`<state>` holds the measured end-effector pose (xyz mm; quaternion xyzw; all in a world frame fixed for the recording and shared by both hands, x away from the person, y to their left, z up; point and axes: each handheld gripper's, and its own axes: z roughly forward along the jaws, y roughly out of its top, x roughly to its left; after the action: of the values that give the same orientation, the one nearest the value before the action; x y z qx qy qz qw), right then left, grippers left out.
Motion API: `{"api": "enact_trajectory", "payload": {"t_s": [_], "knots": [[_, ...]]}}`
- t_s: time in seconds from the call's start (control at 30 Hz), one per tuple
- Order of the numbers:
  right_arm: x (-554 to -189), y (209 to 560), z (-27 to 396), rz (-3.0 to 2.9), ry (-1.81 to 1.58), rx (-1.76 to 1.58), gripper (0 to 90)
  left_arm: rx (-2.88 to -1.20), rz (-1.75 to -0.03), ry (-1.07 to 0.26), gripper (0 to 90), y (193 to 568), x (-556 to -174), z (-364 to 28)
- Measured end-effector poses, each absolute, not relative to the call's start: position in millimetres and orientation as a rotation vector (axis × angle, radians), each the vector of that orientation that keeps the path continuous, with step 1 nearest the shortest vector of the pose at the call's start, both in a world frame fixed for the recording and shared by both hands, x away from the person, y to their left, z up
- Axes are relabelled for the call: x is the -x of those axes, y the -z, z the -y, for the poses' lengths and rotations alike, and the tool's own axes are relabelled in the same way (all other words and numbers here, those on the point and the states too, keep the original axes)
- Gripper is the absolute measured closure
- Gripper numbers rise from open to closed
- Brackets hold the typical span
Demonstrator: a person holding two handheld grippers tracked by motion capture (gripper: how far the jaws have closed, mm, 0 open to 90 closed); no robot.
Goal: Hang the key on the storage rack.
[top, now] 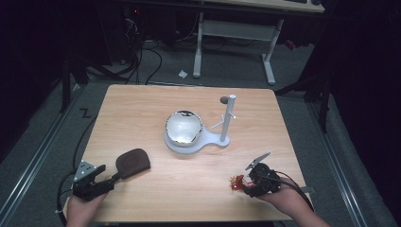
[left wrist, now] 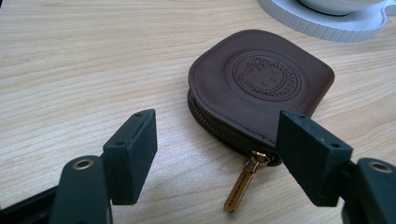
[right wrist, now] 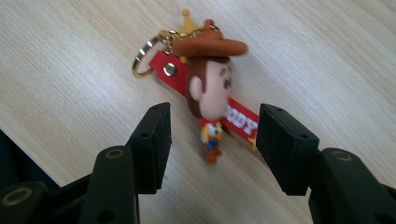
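Observation:
A brown leather zip pouch (top: 133, 162) (left wrist: 261, 88) lies flat at the table's front left, its brass zipper pull (left wrist: 243, 184) pointing toward me. My left gripper (top: 108, 181) (left wrist: 217, 144) stands open just short of the pouch, with the pull lying between its jaws untouched. At the front right lies a keychain (top: 236, 181) (right wrist: 212, 93): a cowboy figure with a brown hat, a red strap and a gold ring. My right gripper (top: 242, 185) (right wrist: 212, 140) is open around the figure's legs, with a gap between each pad and the figure.
A shiny bowl (top: 184, 127) sits on a white base (top: 215, 139) with an upright post (top: 228, 116) at the table's middle. A small dark disc (top: 223, 100) lies behind it. The table's front edge runs close below both hands.

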<state>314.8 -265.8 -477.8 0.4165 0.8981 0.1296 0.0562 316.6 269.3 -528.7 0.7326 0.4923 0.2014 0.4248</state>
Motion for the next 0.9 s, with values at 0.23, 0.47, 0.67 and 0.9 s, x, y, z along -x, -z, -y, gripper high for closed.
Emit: {"api": "enact_trajectory", "payload": {"t_s": [0.23,0.47,0.67,0.9], "knots": [[-324,485,256,-2.74,-0.362,-1.272,53.1,-1.831,-1.233,-0.497,29.8,529,-317,-270],[-328,488,251,-2.764,-0.336,-1.263,57.1,-1.83,-1.233,-0.492,29.8,529,-317,-270],[-330,486,250,-2.771,-0.317,-1.257,67.0,-1.832,-1.234,-0.49,29.9,530,-318,-271],[-328,480,250,-2.769,-0.324,-1.24,67.2,-1.832,-1.234,-0.487,29.9,530,-318,-270]]}}
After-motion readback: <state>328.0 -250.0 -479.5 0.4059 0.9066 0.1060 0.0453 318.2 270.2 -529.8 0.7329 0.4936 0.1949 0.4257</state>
